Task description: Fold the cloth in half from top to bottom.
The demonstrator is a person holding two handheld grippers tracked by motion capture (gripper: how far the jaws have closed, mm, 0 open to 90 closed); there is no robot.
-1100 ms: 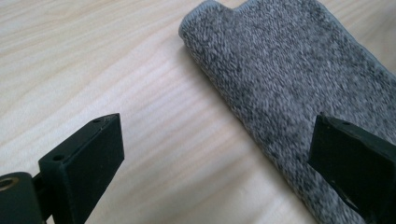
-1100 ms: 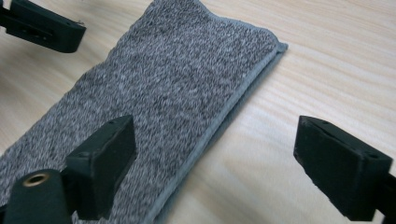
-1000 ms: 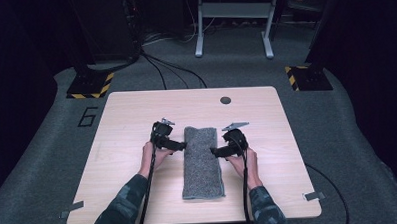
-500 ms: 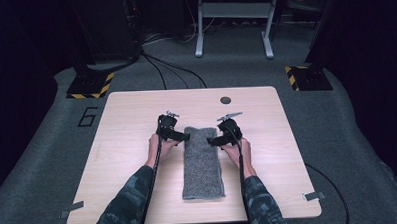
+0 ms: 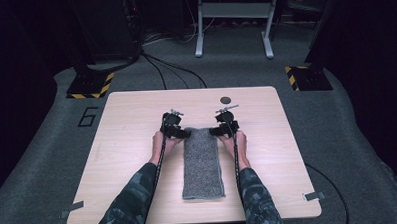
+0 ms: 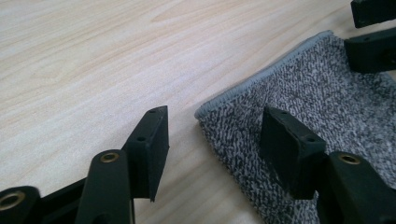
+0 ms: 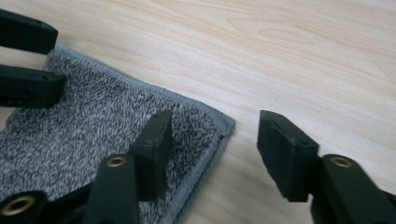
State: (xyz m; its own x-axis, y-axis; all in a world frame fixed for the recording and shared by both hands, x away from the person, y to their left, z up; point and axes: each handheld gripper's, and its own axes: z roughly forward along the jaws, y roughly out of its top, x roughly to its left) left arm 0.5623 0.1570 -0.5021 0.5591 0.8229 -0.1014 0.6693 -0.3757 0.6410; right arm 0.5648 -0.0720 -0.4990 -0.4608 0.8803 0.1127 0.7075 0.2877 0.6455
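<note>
Fingers (image 6: 148, 148) on our left gripper (image 5: 176, 128) and fingers (image 7: 286, 154) on our right gripper (image 5: 226, 125) are standing apart, half-open, and on both the jaws have just been closing from a wide gape a second ago, with the cloth's corners now between them but nothing pinched yet. We are working on the grey towel (image 5: 202, 162), which is lying flat as a long folded strip in the middle of the table (image 5: 136, 114), its far end toward the small dark disc (image 5: 225, 99). Since a second ago we have been sliding both hands forward along the strip's long edges, from about its middle up to its two far corners. In the left gripper view one finger is sitting over the weave and the other over bare wood, straddling the hemmed corner (image 6: 205, 112); the right gripper view is showing the mirror of that at the other corner (image 7: 224, 123). We are judging this as the moment just before a two-corner grasp, likely for lifting the far end and folding it back toward us. The pads are not yet pressing, so the grip is still waiting on more closing.
</note>
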